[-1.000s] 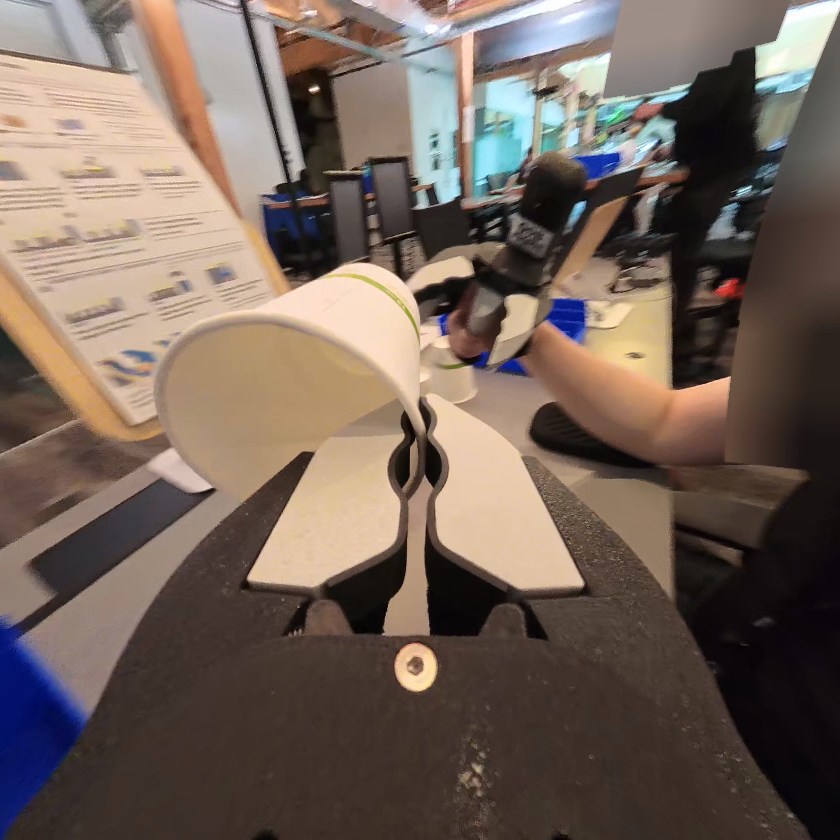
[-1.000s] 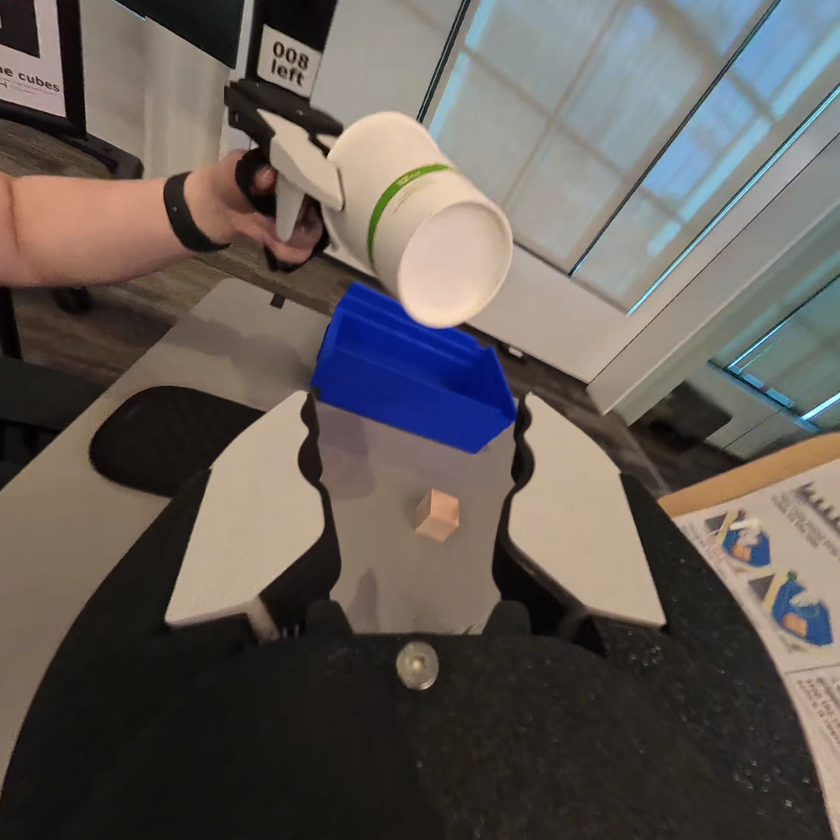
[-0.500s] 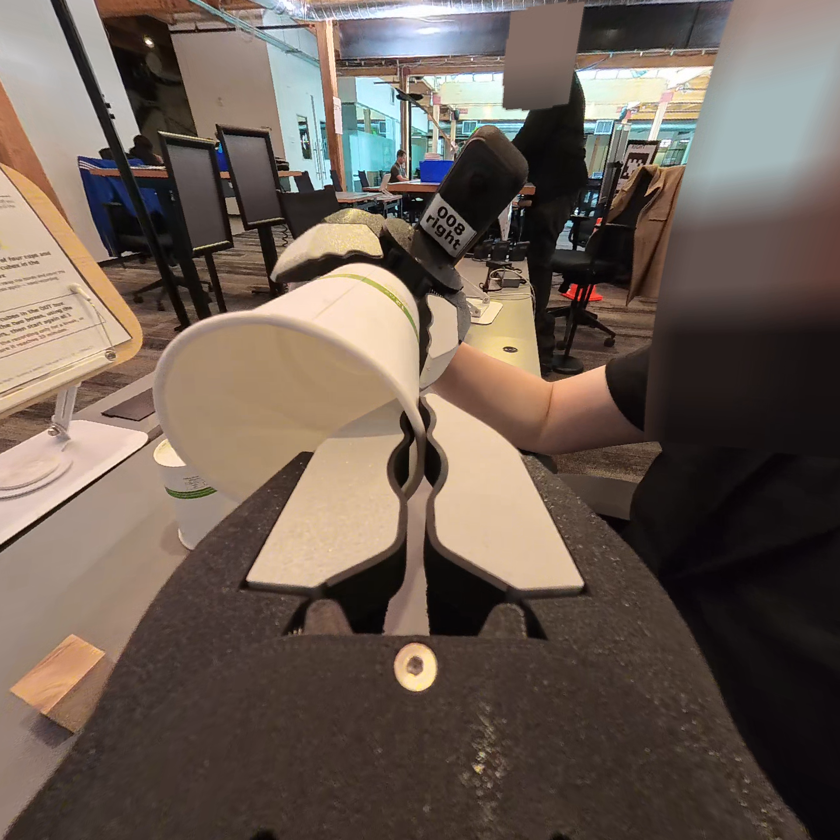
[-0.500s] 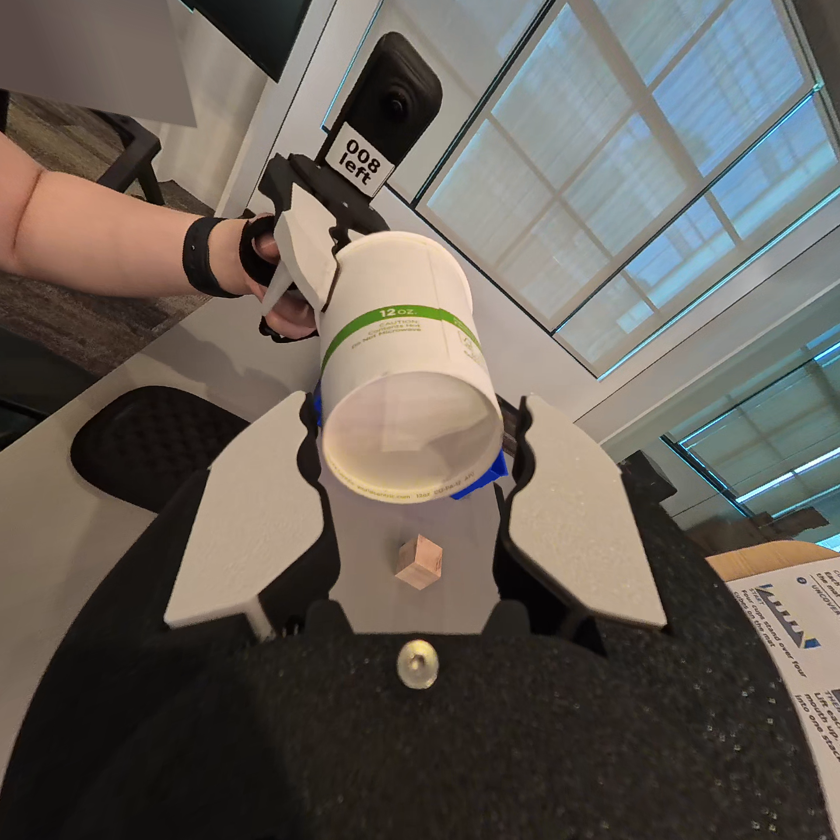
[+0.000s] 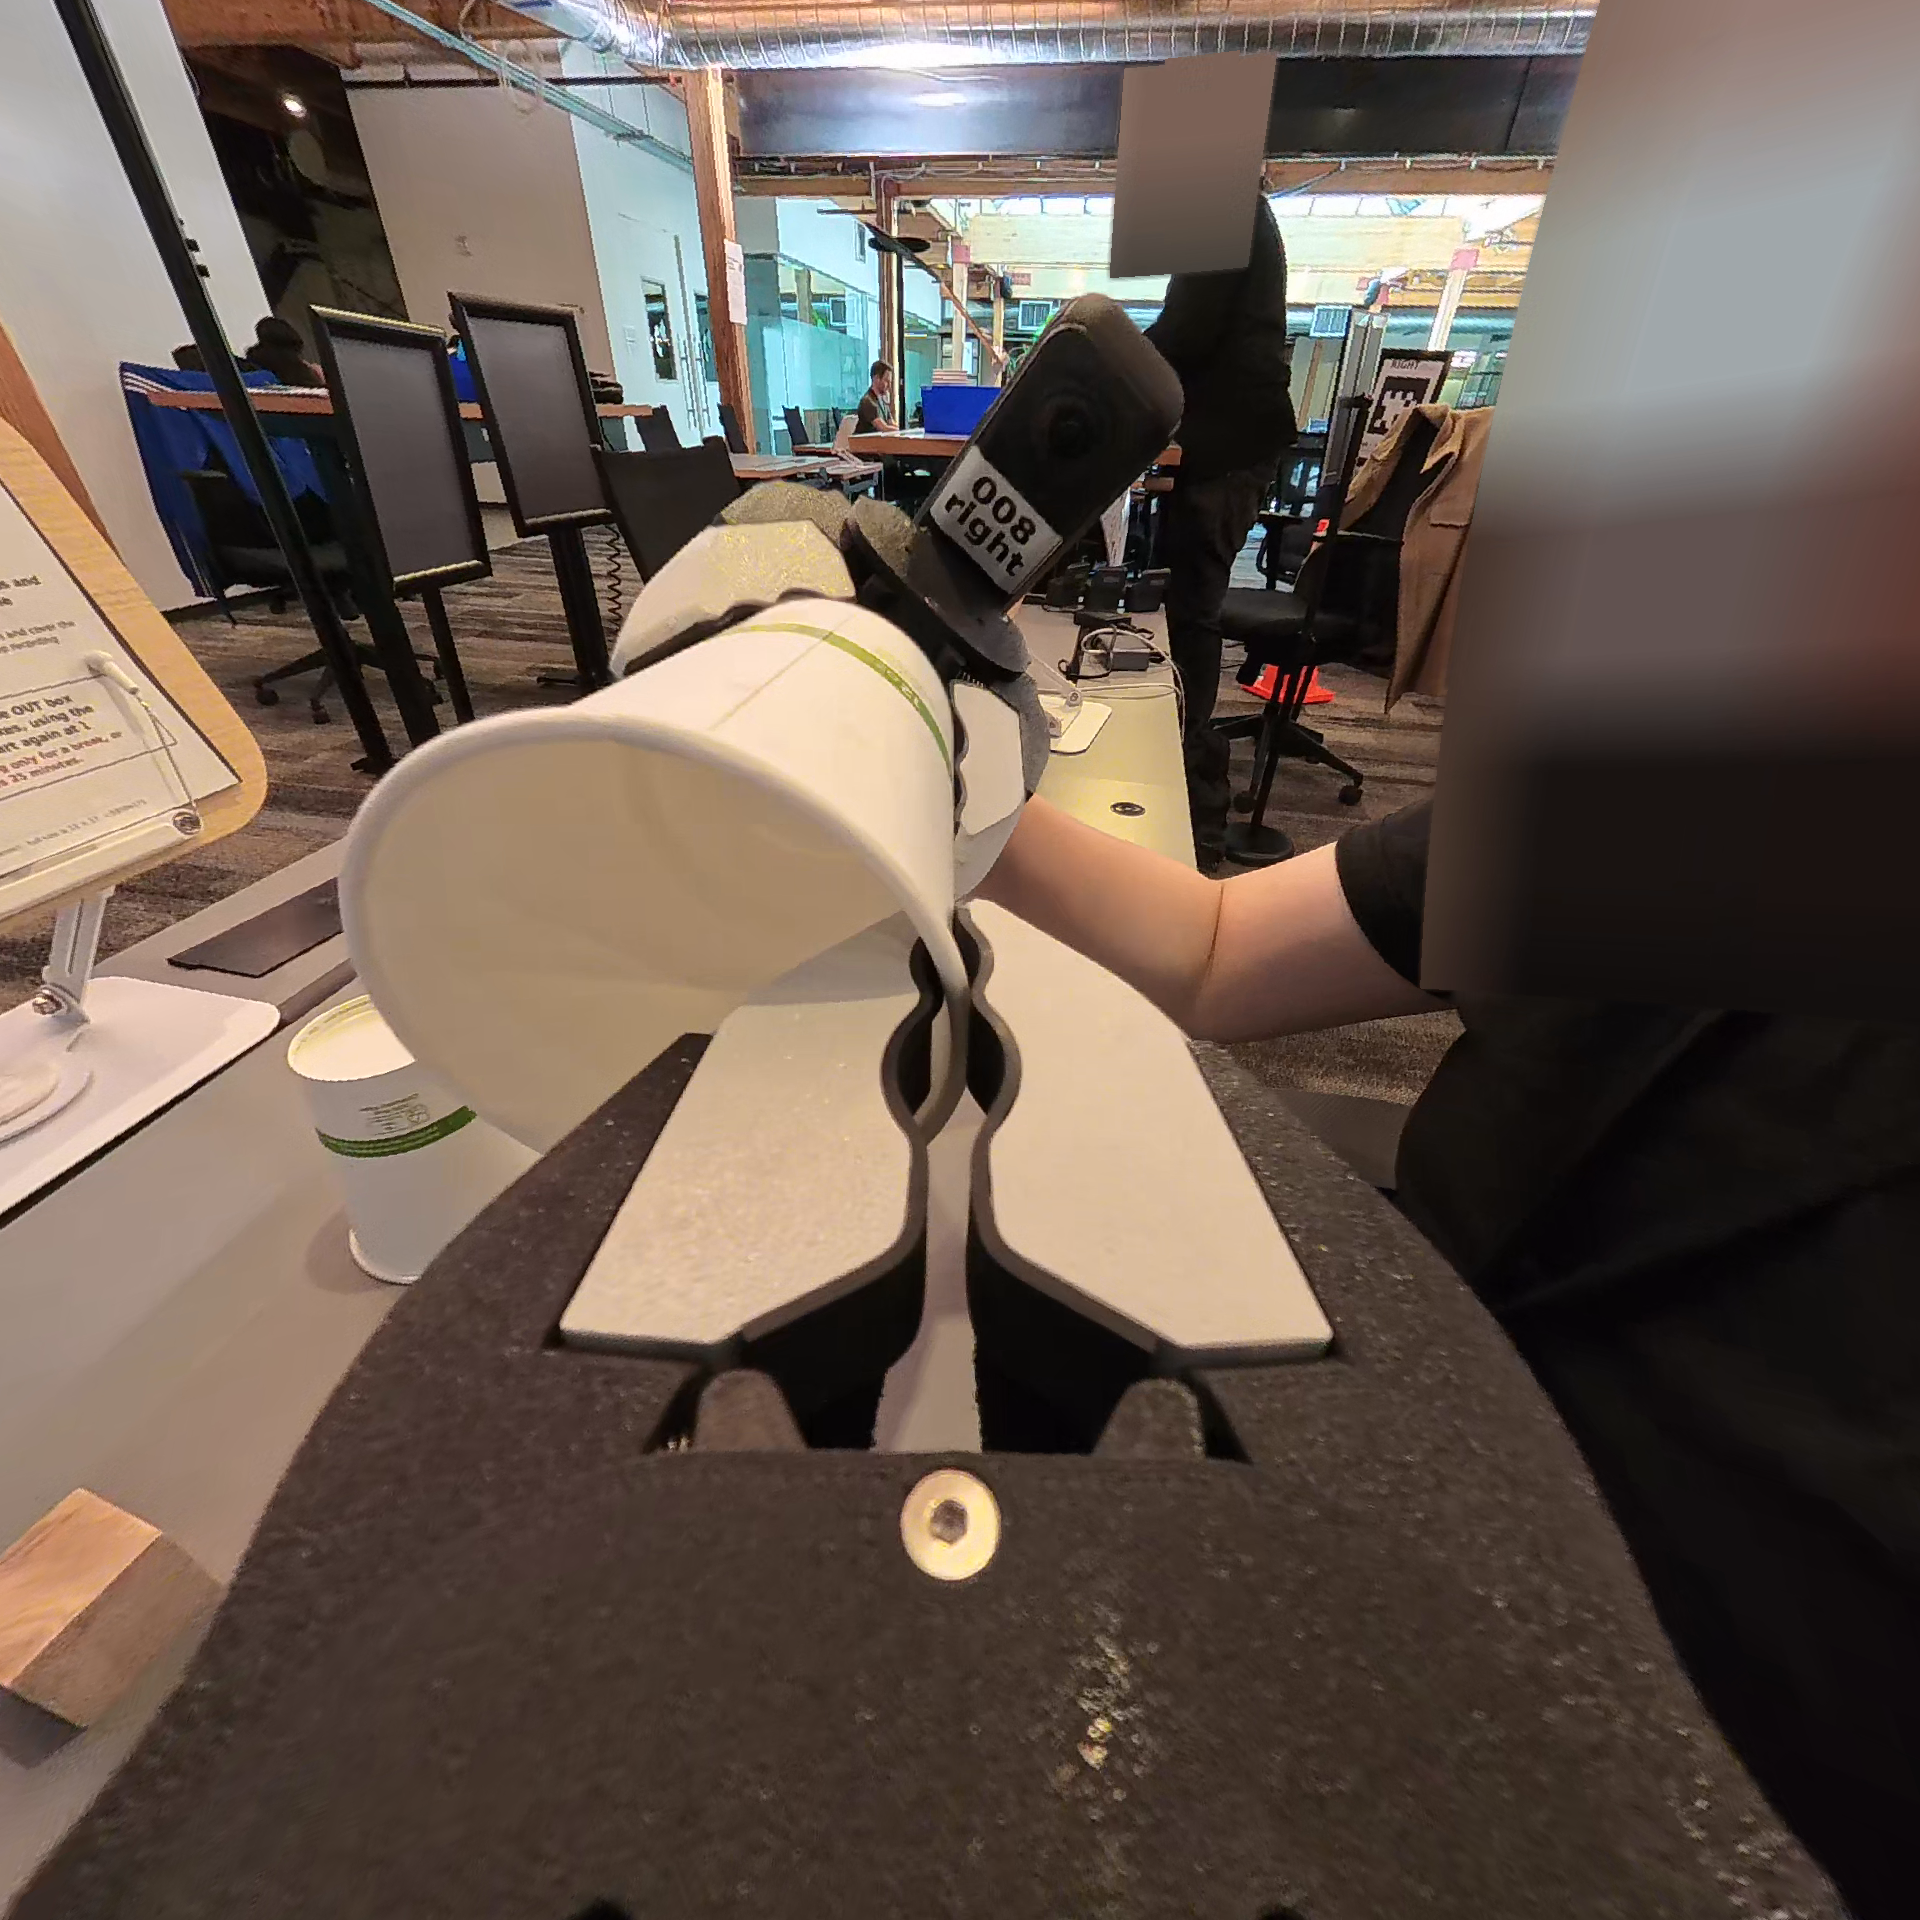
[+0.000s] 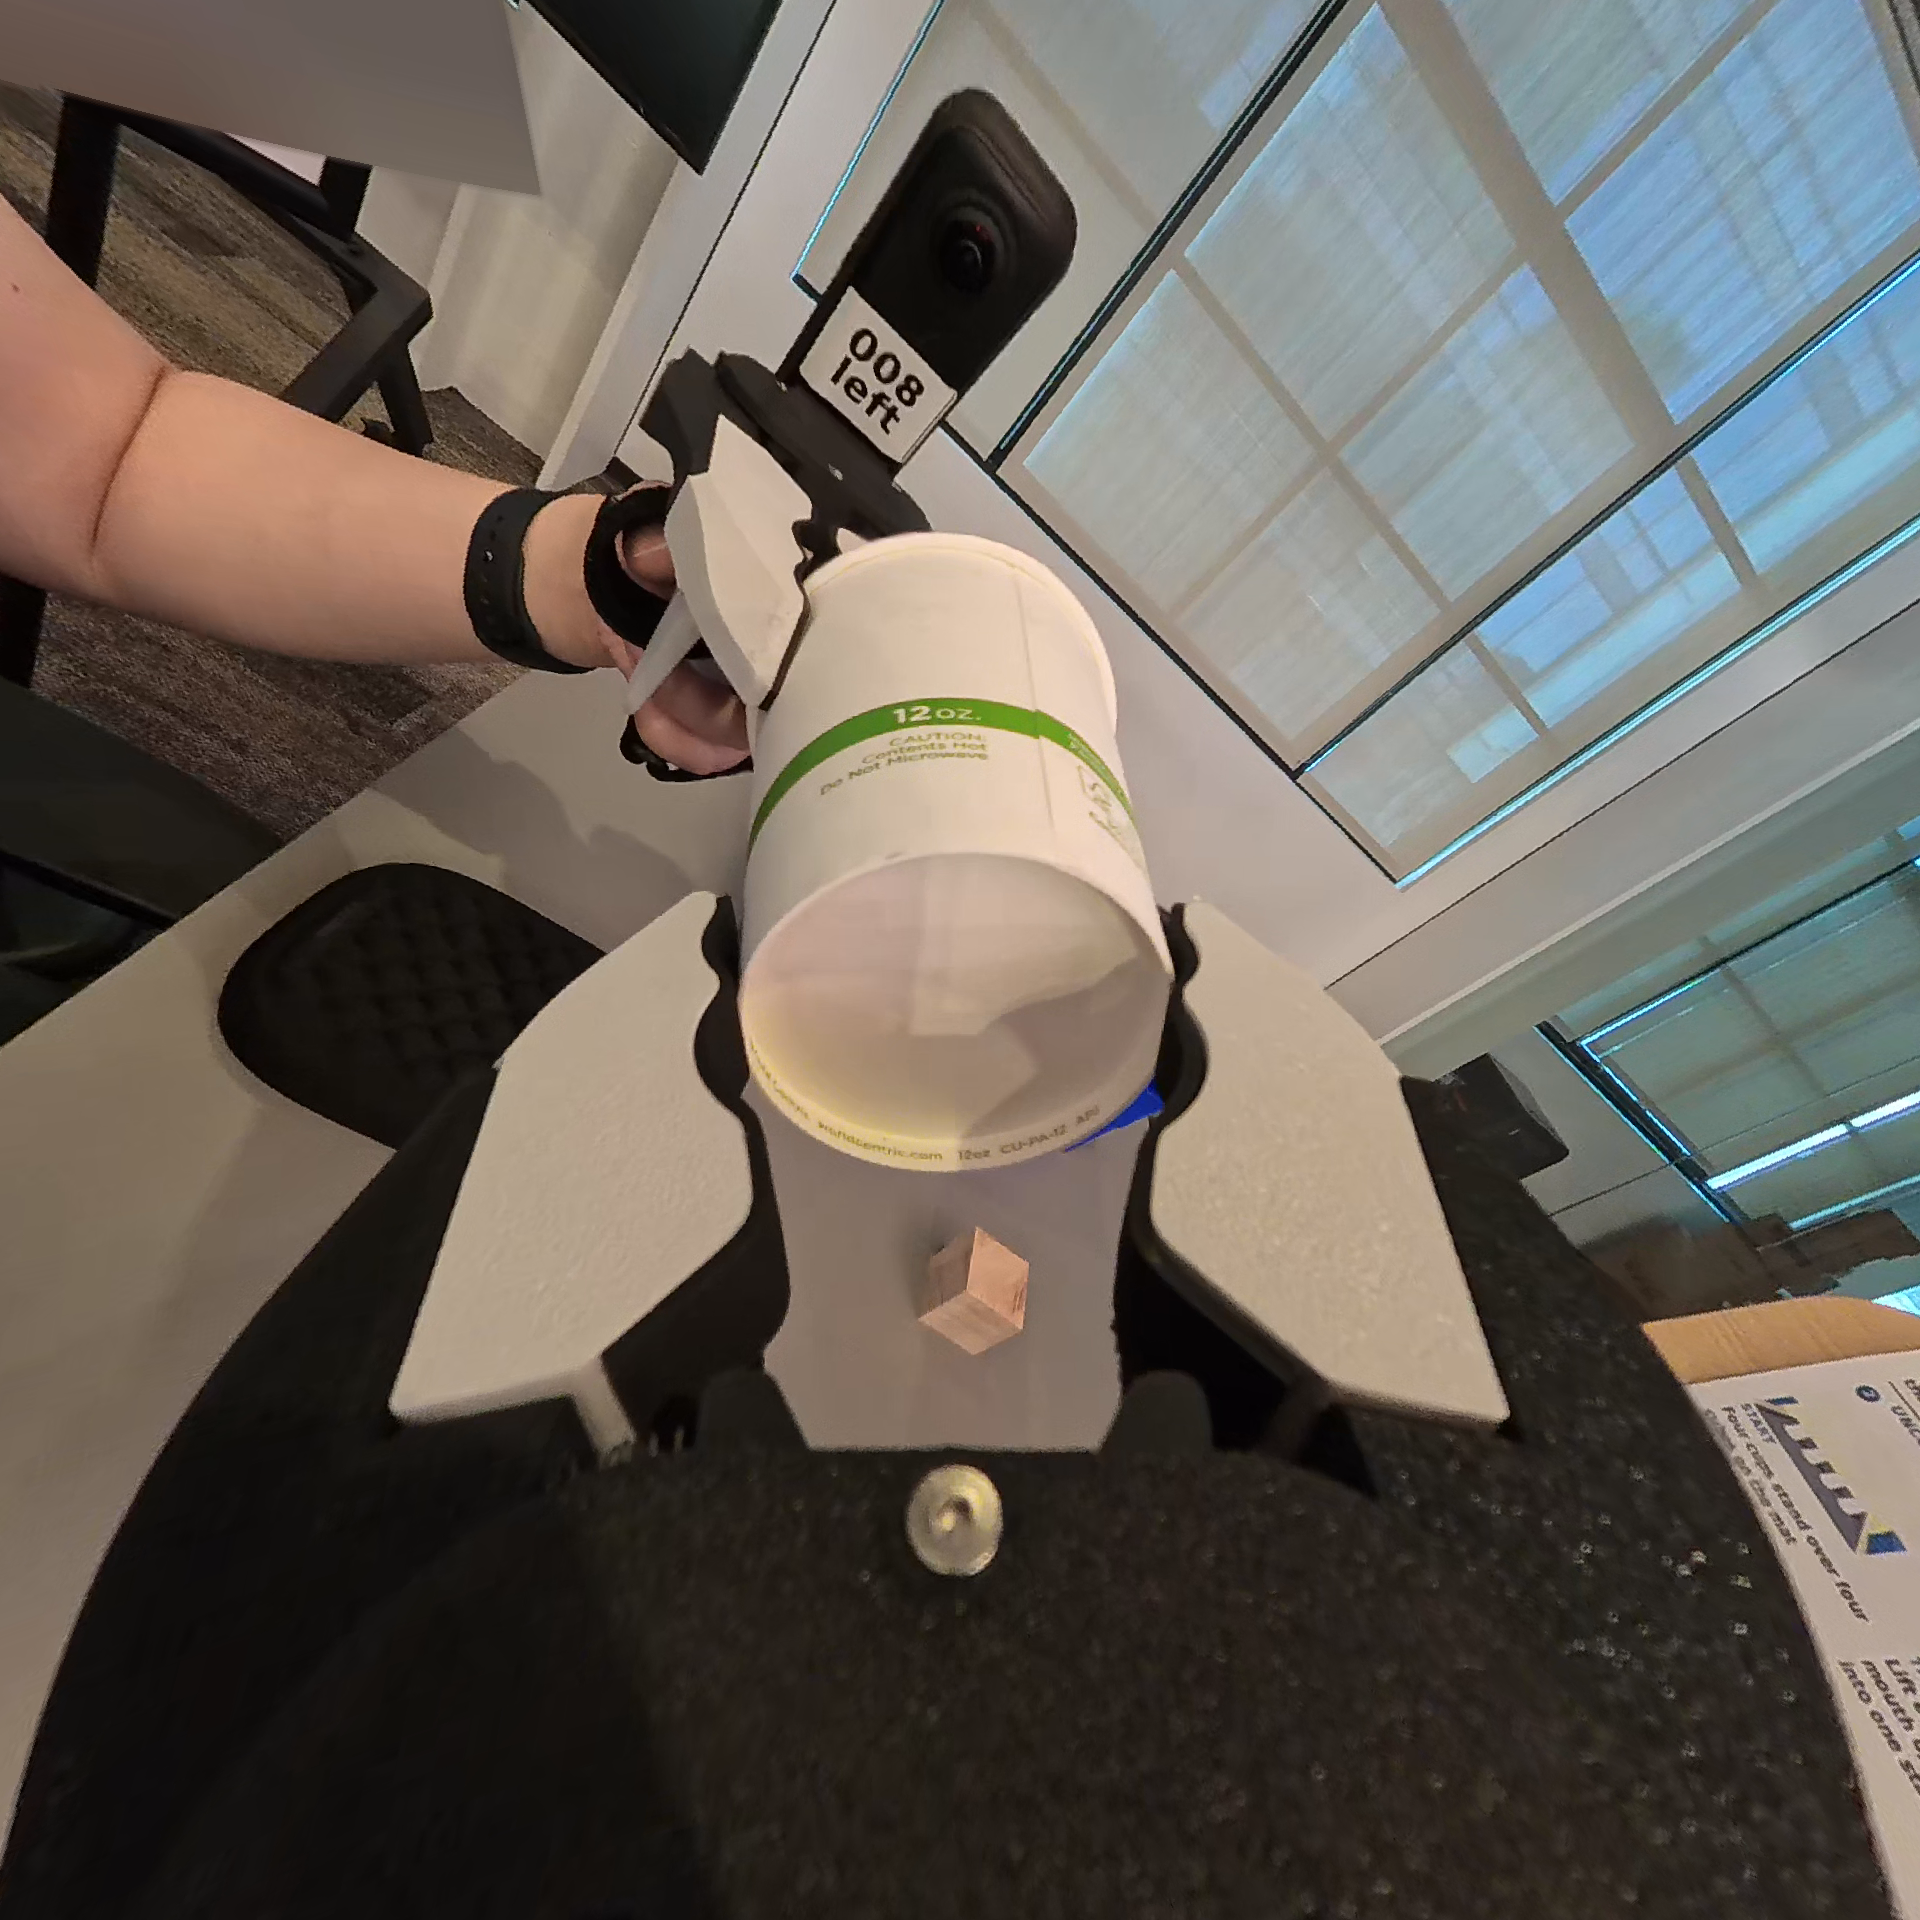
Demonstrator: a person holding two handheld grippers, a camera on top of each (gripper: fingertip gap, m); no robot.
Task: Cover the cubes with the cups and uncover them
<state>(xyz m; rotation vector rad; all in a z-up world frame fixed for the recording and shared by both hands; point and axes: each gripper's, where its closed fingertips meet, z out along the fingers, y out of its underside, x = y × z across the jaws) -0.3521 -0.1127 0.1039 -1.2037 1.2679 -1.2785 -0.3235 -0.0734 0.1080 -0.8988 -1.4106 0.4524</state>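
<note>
My left gripper (image 5: pixel 951 935) is shut on the rim of a white paper cup (image 5: pixel 665 862) with a green band and holds it tilted in the air, mouth towards my left camera. In the right wrist view the cup (image 6: pixel 935 769) points its base at the camera, and the left gripper (image 6: pixel 748 582) pinches its far rim. My right gripper (image 6: pixel 951 925) is open, with the cup's base between its fingertips (image 6: pixel 1226 1039); I cannot tell if they touch it. A wooden cube (image 6: pixel 971 1304) lies on the grey table below. A second cube (image 5: pixel 73 1600) shows at the lower left.
Another white cup (image 5: pixel 384 1132) stands upside down on the table (image 5: pixel 156 1351). A sign on a stand (image 5: pixel 94 748) is at the left. A black pad (image 6: pixel 395 997), a corner of a blue bin (image 6: pixel 1127 1112) and an instruction sheet (image 6: pixel 1818 1507) lie around the cube.
My left gripper has carried the cup down and towards my right gripper. Its base now sits between the open right fingers. The right gripper has stayed open.
</note>
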